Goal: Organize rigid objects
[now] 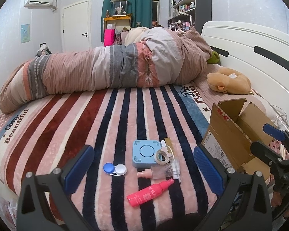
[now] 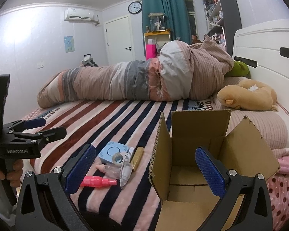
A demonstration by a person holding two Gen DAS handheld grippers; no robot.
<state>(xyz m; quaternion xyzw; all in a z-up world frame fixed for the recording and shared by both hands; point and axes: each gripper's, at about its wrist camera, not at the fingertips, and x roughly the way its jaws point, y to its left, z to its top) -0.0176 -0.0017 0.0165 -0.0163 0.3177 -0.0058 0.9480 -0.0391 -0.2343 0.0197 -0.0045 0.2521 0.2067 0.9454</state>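
Left wrist view: left gripper (image 1: 144, 165) is hovering over the striped blanket (image 1: 98, 119), fingers spread wide, holding nothing. Small items are lying in a cluster between its fingers: light-blue square device (image 1: 144, 153), tape roll (image 1: 161, 156) leaning on its right edge, contact lens case (image 1: 115, 169) off to the left, clear spray bottle (image 1: 156, 172) just below the device, red spray bottle (image 1: 150, 192) nearest the camera, white cable adapter (image 1: 174, 165) and gold bar (image 1: 169, 142) at the right side. Cardboard box (image 1: 235, 140) is sitting open to the right of the cluster. Right gripper (image 2: 144, 169) is hanging over the box's left wall, jaws wide apart, gripping nothing; the box interior looks bare. A rolled duvet (image 1: 106, 67) is lying across the far side of the bed, plush toy (image 1: 229, 81) near the headboard (image 1: 250, 38).
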